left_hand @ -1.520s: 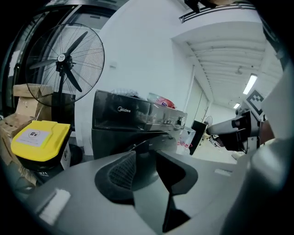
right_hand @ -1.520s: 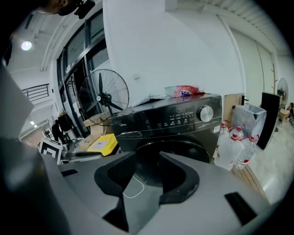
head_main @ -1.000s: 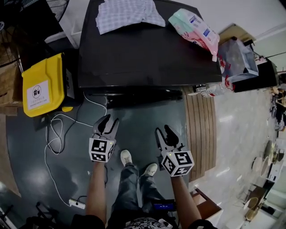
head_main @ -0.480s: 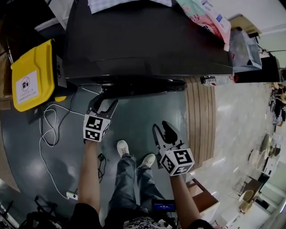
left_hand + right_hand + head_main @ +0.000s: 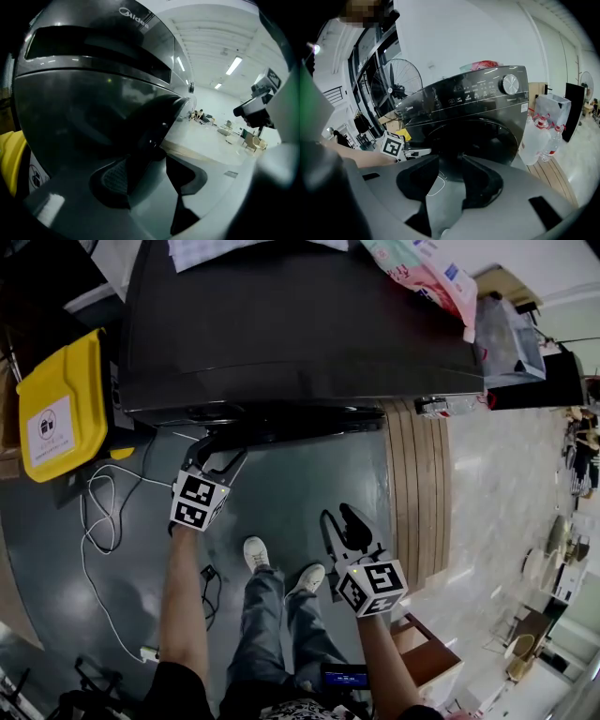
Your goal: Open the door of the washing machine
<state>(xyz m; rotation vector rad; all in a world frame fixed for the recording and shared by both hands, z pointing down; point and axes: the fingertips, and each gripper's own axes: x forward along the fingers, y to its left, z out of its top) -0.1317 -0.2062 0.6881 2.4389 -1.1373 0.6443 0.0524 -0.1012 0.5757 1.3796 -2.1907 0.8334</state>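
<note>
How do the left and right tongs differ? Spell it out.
The left tongs reach the washing machine door, its edge at their gap, unclamped; the right tongs hang back over the floor. The left tongs gape wide, having just opened; the right tongs gape less. Both are open, holding nothing.

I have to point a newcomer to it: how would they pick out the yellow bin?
Start at the big dark washing machine. Beside it, at the head view's left, stands the yellow bin. It is the only bright yellow thing there, and it has a white label on its top.
</note>
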